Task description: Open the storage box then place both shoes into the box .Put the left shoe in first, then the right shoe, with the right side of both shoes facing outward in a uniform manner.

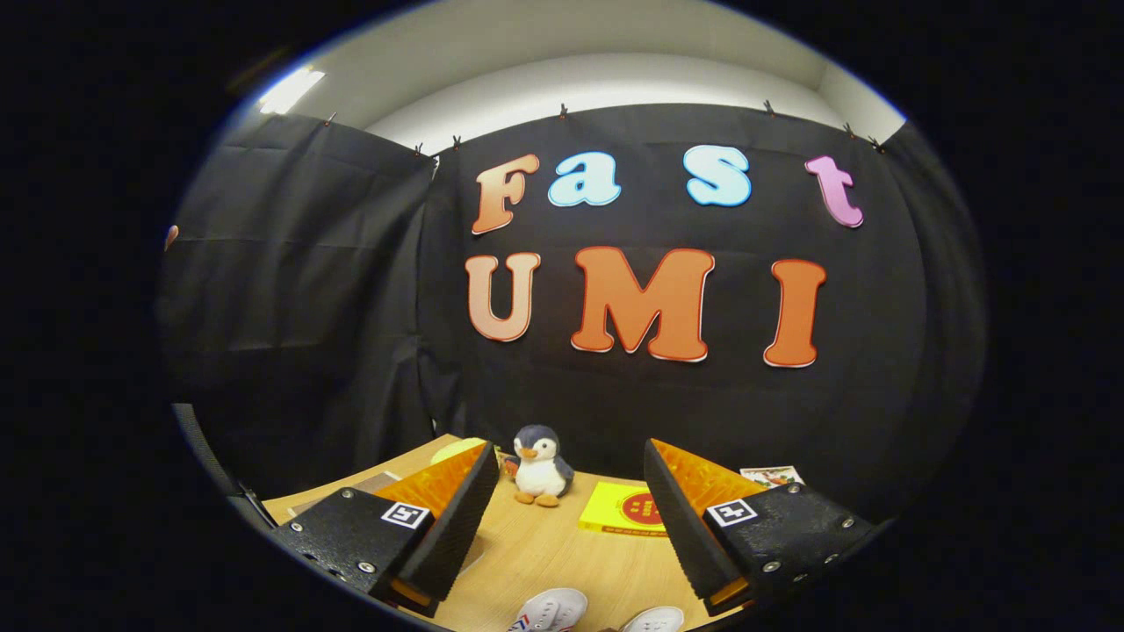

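My gripper [571,465] is held above the wooden table [544,553], open, with nothing between its fingers. Down between the fingers, close to me, the tips of two white shoes peek into view: the left one [551,610] has red and blue stripes on its side, and the right one [654,620] lies just beside it. Both shoes rest on the table, below the fingers and apart from them.
A plush penguin [540,477] stands at the table's far edge, beyond the fingers. A yellow booklet [623,509] lies to its right, a printed card [771,476] farther right. A yellow-green object [458,450] shows behind the left finger.
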### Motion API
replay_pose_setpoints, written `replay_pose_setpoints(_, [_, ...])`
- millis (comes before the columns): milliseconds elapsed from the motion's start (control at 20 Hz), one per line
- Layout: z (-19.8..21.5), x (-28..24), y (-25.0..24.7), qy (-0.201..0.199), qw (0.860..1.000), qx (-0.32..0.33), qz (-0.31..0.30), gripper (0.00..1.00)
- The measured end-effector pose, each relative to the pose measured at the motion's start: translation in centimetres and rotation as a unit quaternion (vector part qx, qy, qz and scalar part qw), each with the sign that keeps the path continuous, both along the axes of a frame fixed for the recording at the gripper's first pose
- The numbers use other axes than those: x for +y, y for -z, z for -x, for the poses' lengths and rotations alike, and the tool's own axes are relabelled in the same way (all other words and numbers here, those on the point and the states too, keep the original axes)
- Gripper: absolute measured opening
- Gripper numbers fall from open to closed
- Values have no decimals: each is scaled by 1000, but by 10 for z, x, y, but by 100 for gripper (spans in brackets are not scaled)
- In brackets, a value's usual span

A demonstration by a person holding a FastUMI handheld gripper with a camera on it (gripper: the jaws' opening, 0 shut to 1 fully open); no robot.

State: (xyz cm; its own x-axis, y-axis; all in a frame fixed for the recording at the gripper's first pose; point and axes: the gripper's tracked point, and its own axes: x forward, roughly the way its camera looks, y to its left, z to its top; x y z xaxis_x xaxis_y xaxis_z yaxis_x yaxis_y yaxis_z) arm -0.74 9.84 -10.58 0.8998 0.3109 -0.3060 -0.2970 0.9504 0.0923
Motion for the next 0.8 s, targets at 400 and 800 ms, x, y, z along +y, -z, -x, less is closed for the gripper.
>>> replay_pose_setpoints(400, [34, 57, 64, -77, 986, 139, -52, 98])
replay_pose_setpoints(800, [68, 101, 116, -122, 946, 272, -125, 96])
